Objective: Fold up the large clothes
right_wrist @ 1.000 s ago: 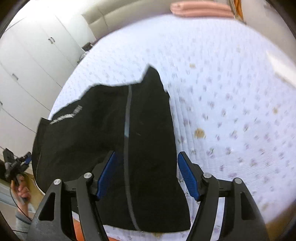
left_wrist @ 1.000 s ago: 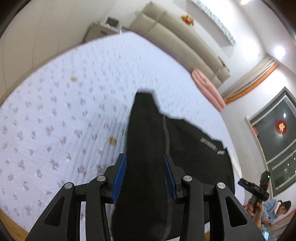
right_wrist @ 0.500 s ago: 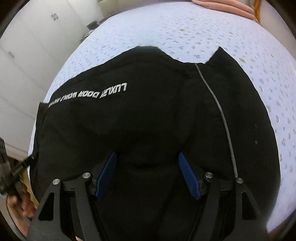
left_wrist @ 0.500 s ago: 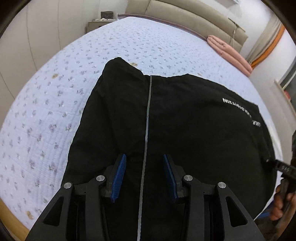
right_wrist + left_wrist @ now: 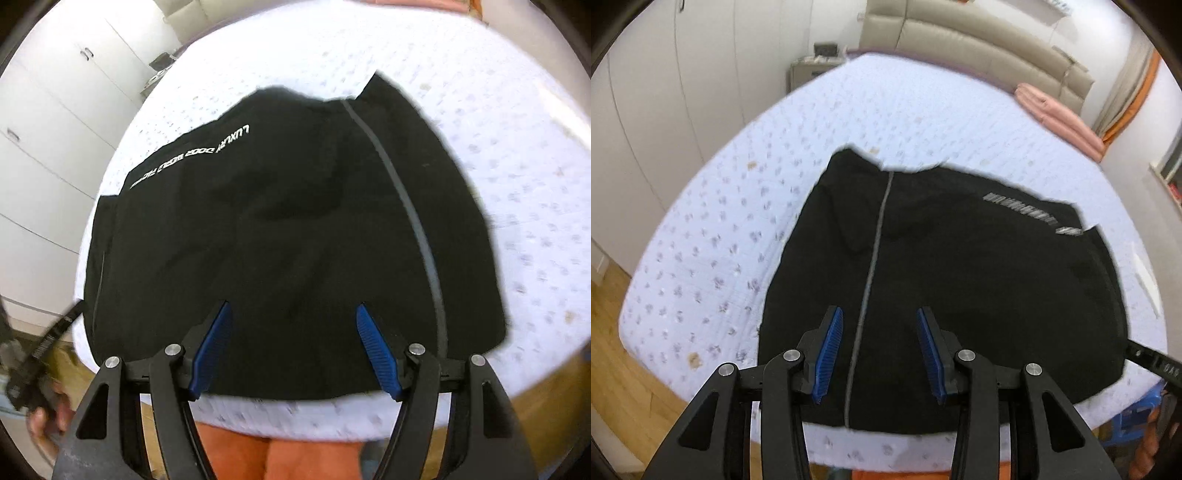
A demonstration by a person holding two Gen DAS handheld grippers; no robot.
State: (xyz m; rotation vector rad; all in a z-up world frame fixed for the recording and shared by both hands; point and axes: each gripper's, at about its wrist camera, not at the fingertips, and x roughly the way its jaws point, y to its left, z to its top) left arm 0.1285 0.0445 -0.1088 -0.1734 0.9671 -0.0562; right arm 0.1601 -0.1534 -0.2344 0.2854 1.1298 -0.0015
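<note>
A large black garment (image 5: 960, 280) with a grey stripe and white lettering lies spread flat on the bed near its front edge; it also shows in the right wrist view (image 5: 288, 236). My left gripper (image 5: 879, 347) is open and empty, raised above the garment's near left part. My right gripper (image 5: 295, 347) is open wide and empty, above the garment's near edge. Neither gripper touches the cloth.
The bed (image 5: 738, 206) has a pale lilac flowered quilt. A folded pink blanket (image 5: 1056, 114) lies at the far right by the beige headboard (image 5: 960, 40). A nightstand (image 5: 812, 70) and white wardrobes (image 5: 48, 122) stand at the left. Wooden floor (image 5: 613, 369) borders the bed.
A second ago my left gripper held a fold of the garment up. It has let go, the garment now lies flat, and both grippers have pulled back and up from it.
</note>
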